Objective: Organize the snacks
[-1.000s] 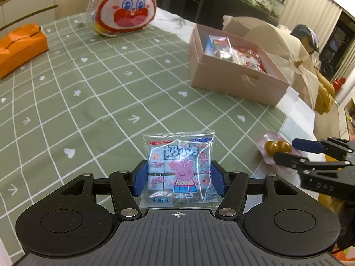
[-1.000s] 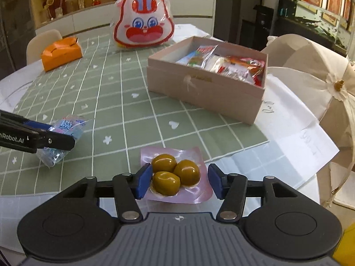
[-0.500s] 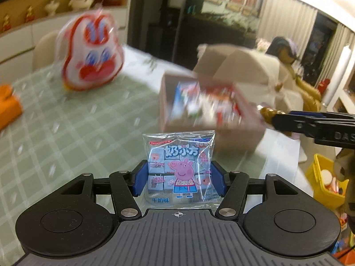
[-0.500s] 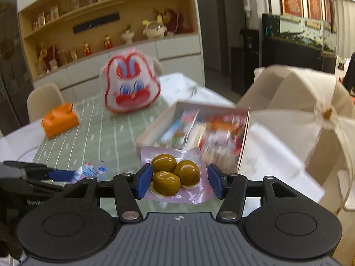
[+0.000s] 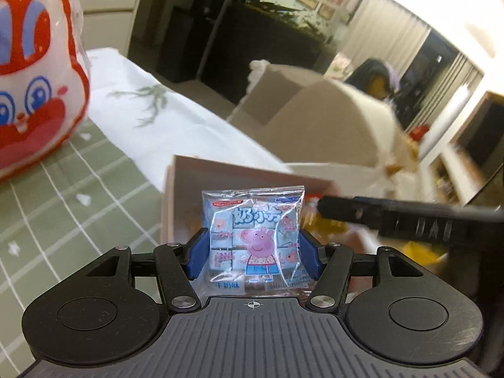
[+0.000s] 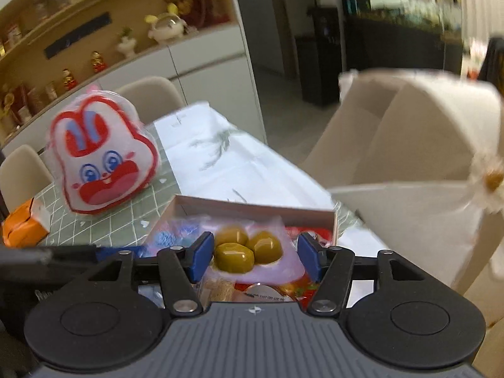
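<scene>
My left gripper [image 5: 254, 253] is shut on a clear blue Peppa Pig snack packet [image 5: 254, 236] and holds it over the near edge of the pink cardboard box [image 5: 220, 170]. My right gripper [image 6: 252, 255] is shut on a pink pack of three olives [image 6: 245, 249] and holds it above the same box [image 6: 252, 206], over several snack packets [image 6: 302, 286] lying inside. The right gripper also shows in the left wrist view [image 5: 324, 208] as a dark blurred bar just right of the Peppa Pig packet. The left gripper's arm shows at the left edge of the right wrist view [image 6: 47, 255].
A large rabbit-face bag [image 6: 104, 160] stands on the green checked tablecloth [image 5: 63, 189] behind the box. An orange box [image 6: 22, 226] lies far left. A white cloth [image 6: 239, 163] covers the table's far side. Beige chairs [image 6: 409, 145] stand to the right.
Both grippers have moved forward with their packets, from short of the box to over it. The box now fills the space right under the fingertips.
</scene>
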Available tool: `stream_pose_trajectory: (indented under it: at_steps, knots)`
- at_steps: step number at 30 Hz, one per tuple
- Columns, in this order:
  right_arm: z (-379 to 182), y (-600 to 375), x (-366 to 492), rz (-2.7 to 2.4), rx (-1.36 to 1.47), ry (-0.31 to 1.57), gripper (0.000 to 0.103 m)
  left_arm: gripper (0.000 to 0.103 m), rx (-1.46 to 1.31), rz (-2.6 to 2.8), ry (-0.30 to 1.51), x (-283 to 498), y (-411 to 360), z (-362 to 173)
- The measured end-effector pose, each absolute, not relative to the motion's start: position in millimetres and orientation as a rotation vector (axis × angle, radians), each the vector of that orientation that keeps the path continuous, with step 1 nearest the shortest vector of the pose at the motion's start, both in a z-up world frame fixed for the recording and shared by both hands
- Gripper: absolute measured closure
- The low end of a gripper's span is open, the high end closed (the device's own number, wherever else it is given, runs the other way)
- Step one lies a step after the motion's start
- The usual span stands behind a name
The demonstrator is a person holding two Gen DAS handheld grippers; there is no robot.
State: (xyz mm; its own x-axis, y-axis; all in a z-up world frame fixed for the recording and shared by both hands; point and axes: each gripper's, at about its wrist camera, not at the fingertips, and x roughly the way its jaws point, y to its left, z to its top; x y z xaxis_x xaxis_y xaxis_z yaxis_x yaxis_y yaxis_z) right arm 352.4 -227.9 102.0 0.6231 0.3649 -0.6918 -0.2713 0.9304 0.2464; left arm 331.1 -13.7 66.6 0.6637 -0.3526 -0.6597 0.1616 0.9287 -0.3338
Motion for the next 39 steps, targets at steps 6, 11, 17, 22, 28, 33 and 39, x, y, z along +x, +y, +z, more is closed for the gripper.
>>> stream_pose_trajectory:
  at_steps: [6,11,17,22,28,33,39]
  knots:
    - [97.2,-233.0,327.7,0.285,0.153,0.785,0.039,0.037,-0.241,-0.247,0.691,304.9,-7.5,70.0]
    - [104.0,-227.7,263.9,0.191,0.009,0.722,0.033,0.037,-0.092,-0.308,0.829,314.9,-31.8,64.7]
    - [104.5,-234.6,185.0,0.131,-0.025,0.646,0.024,0.039,-0.253,-0.239,0.614,261.4,-5.7,104.2]
    - [76.0,-234.6,134.8,0.14,0.035,0.711,0.023,0.039,-0.177,-0.215,0.648,182.7,-0.6,84.3]
    - [28.4,-212.0,84.6,0.132,-0.037,0.742,0.023,0.039,-0.128,-0.126,0.703,92.0,-2.3,27.8]
    - [9.6,-206.6,71.1,0.095,-0.025,0.749,0.018,0.039,-0.063,-0.097,0.699,73.2,-11.2,9.5]
    - [3.4,-208.9,61.9,0.017,0.009,0.715,0.004,0.037,0.038,-0.105,0.675,63.2,-29.3,6.4]
